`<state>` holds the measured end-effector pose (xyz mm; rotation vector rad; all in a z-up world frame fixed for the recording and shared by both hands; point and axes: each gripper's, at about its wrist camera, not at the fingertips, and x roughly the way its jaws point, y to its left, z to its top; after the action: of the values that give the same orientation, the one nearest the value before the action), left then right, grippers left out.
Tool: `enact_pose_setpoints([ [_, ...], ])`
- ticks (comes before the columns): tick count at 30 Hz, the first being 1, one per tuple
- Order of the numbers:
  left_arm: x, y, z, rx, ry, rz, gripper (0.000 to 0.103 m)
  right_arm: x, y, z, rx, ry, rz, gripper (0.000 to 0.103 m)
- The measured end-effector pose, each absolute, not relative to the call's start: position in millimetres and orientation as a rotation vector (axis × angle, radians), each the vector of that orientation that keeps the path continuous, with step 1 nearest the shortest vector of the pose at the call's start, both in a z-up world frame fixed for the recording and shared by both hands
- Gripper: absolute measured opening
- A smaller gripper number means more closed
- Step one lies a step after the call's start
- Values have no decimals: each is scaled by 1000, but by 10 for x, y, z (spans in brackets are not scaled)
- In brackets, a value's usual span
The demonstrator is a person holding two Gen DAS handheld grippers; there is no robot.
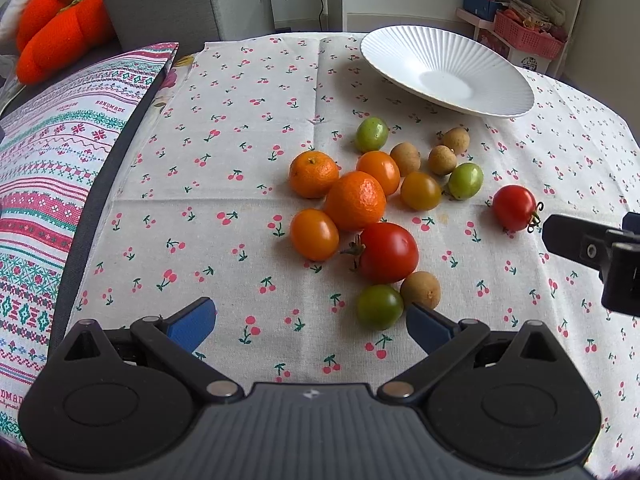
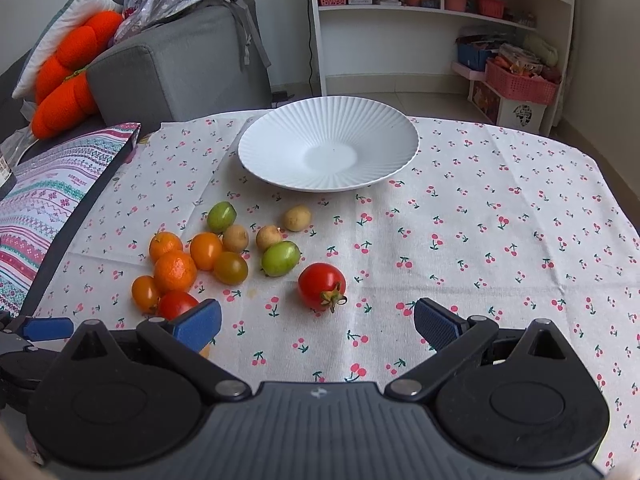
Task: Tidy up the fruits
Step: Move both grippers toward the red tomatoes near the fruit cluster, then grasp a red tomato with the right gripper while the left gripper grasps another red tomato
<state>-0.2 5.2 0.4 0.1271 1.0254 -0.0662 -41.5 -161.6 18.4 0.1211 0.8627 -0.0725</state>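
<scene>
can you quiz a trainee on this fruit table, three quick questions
1. True or false: the white plate already holds fruit.
2. Which fruit lies apart from the cluster, nearest the right tool? A green one, B stemmed red tomato, C mandarin.
3. Fill in: both the left tool and the right tool are ____, gripping nothing.

Key: 1 false, the plate is bare. 2 B. 3 open.
</scene>
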Motion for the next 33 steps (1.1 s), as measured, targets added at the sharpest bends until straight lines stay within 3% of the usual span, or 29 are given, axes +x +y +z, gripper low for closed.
enact_pose_setpoints([
  [16, 51, 49, 41, 206, 948, -97, 93, -361, -1557, 188, -4, 845, -113, 103],
  [27, 216, 191, -60, 152, 999, -310, 93, -259, -1675, 22, -25, 811, 39, 103],
  [31, 235, 191, -45, 91, 1026, -385, 87, -226, -1709, -67, -64, 835, 65, 101],
  [33, 213, 152, -23, 74, 1025, -424, 81, -190, -1724, -94, -53, 854, 92, 94],
])
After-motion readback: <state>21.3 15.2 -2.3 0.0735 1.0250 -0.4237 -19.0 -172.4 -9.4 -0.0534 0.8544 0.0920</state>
